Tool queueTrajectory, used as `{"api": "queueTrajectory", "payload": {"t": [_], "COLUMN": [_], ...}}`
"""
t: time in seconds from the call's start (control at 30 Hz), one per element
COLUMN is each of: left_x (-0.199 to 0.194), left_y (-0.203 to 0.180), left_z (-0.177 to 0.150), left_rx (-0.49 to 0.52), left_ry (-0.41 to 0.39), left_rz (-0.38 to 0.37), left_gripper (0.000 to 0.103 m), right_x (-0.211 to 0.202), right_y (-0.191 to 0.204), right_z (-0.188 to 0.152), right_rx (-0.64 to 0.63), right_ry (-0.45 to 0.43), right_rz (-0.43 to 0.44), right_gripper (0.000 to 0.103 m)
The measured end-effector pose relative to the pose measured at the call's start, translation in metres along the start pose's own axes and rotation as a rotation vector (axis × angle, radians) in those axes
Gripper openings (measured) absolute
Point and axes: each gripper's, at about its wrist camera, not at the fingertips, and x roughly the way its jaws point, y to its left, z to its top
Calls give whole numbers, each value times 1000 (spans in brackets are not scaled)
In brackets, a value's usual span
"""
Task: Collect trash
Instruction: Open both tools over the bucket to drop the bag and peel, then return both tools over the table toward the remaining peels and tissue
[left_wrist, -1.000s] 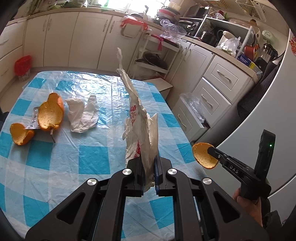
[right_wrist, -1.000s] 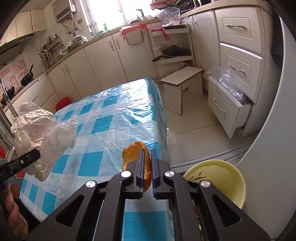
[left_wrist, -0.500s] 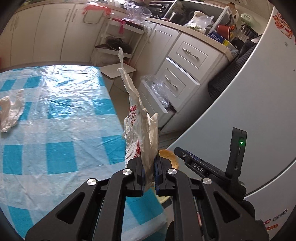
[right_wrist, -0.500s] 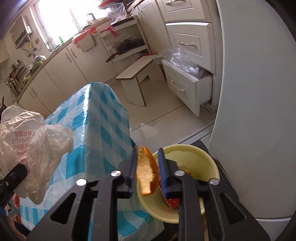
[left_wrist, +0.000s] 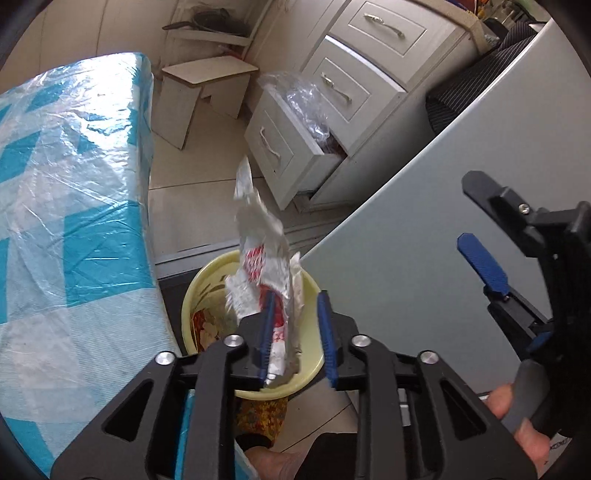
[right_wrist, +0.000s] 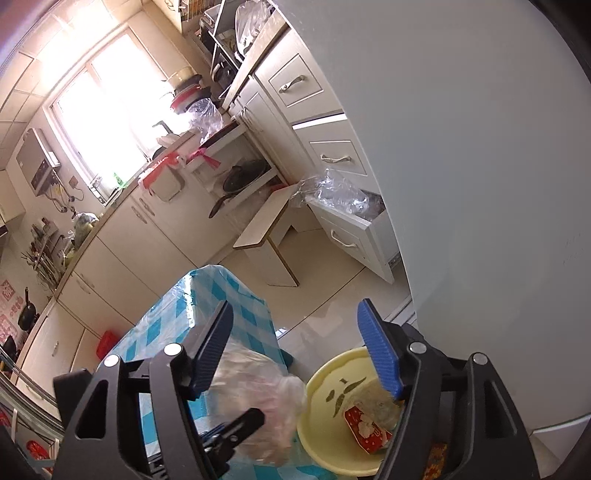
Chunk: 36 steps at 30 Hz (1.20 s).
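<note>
A crumpled white plastic bag (left_wrist: 264, 254) with red print stands between the jaws of my left gripper (left_wrist: 295, 295), which are opening. It leans on the left pad and is clear of the right one. Right below it is the yellow bin (left_wrist: 314, 369) on the floor, with a red carton (right_wrist: 365, 428) inside. My right gripper (right_wrist: 295, 306) is over the bin (right_wrist: 325, 439), its jaws opening wide with nothing between them. In the left wrist view the right gripper (left_wrist: 465, 210) is at the right, held by a hand (left_wrist: 517, 424). The bag (right_wrist: 258, 398) also shows in the right wrist view.
The table with the blue-check cloth (left_wrist: 74, 184) ends just left of the bin. A grey fridge side (left_wrist: 406, 229) rises close on the right. Further off are an open drawer with clear plastic (left_wrist: 295, 147) and a low white stool (left_wrist: 207, 85) on the tiled floor.
Both grippers swung from the table to above the yellow bin. The right one opened and the orange peel left it. The left jaws parted around the bag.
</note>
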Motion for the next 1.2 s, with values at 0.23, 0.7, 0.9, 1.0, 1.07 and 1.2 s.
{"api": "queueTrajectory", "payload": {"t": [0.23,0.7,0.9,1.0,1.07,1.2], "left_x": [-10,-152,-217,-243,-256,-277], "left_y": [-5,73,113,129,136,149], "left_z": [2,-13,-22,-27,-30,-39], "left_rx": [14,-80,-102,-98,-81,-67], "left_ry": [-30,-285,-425,-454,-462,-485], "left_rz": [56,284,402,440,464,497], "left_gripper": [62,91,95,95,95,95], "right_x": [3,12,16,18,19,17], "right_y": [0,36,71,89,103,127], "right_z": [6,-6,-17,-25,-31,-42], "right_rx": [26,-29,-131,-191,-242,-337], "right_ry": [19,91,92,86,82,62], "right_rz": [37,-9,-27,-37,-41,-37], "right_gripper": [72,91,94,95,95,95]}}
